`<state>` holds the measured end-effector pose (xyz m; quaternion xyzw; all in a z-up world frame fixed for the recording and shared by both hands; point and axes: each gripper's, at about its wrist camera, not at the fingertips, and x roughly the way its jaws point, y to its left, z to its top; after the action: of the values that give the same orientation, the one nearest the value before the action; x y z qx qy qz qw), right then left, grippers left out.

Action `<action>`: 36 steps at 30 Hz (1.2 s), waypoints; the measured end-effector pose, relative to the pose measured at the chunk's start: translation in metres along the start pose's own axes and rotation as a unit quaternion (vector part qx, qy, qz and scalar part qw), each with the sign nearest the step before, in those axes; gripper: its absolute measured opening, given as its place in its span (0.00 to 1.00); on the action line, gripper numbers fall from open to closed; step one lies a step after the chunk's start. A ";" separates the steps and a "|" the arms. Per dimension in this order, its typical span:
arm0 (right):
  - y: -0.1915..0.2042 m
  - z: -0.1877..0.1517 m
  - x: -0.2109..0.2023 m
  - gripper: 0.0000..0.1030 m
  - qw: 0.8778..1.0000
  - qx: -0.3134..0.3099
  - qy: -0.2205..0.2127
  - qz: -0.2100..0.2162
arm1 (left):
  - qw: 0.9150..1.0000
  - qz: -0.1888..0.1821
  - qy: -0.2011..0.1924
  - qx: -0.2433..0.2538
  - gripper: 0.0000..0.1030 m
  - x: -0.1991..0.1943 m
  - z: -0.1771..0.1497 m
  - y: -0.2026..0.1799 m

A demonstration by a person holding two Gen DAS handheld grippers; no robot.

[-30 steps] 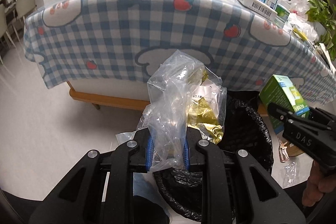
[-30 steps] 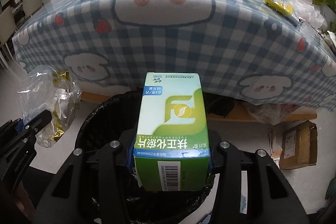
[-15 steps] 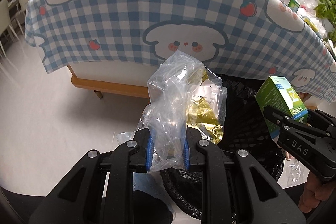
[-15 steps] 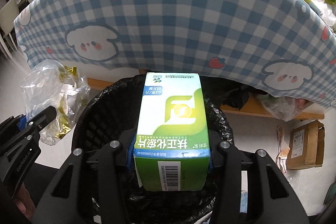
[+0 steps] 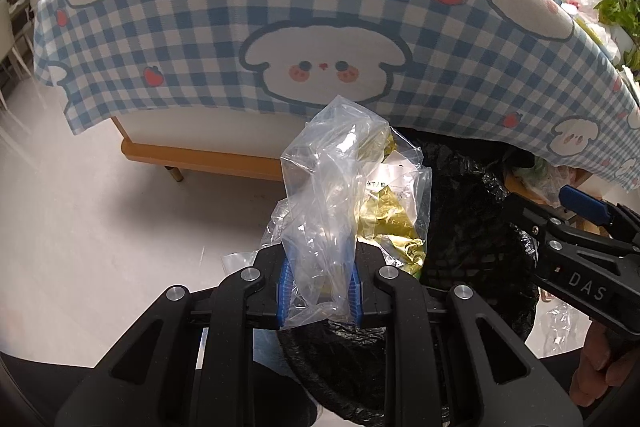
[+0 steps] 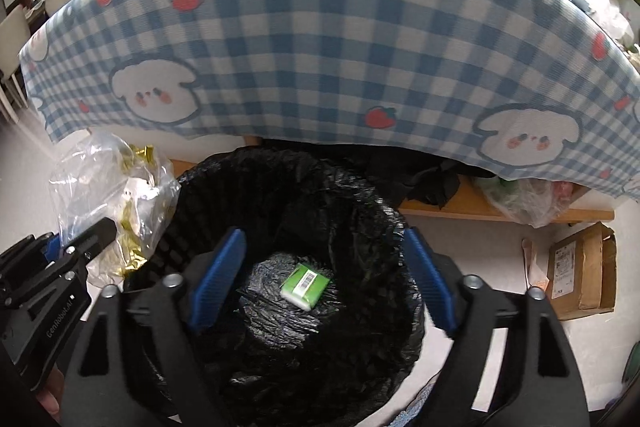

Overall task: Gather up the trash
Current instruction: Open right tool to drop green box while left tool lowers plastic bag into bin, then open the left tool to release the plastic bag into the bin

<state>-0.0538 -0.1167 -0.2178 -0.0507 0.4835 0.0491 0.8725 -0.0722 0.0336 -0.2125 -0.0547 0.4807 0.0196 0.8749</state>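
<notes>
Trash bin (image 6: 400, 227), black-lined, beside the table's checked cloth (image 6: 320, 59) — green box (image 6: 306, 285) on its bottom.

Above the bin the right gripper (image 6: 320, 279) hangs with its blue pads spread wide, holding nothing; at the bin's left rim the left gripper (image 5: 319, 287) is clamped on a clear plastic bag (image 5: 340, 195) of gold foil scraps.
</notes>
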 end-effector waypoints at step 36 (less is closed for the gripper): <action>-0.087 -0.015 -0.007 0.92 0.998 0.059 -0.005 -0.032 | 0.998 -0.021 0.024 0.054 0.47 0.025 -0.010 -0.080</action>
<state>-0.0578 -0.2051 -0.2164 -0.0147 0.4795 -0.0074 0.8774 -0.0599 -0.0477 -0.2327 -0.0175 0.5008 -0.0263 0.8650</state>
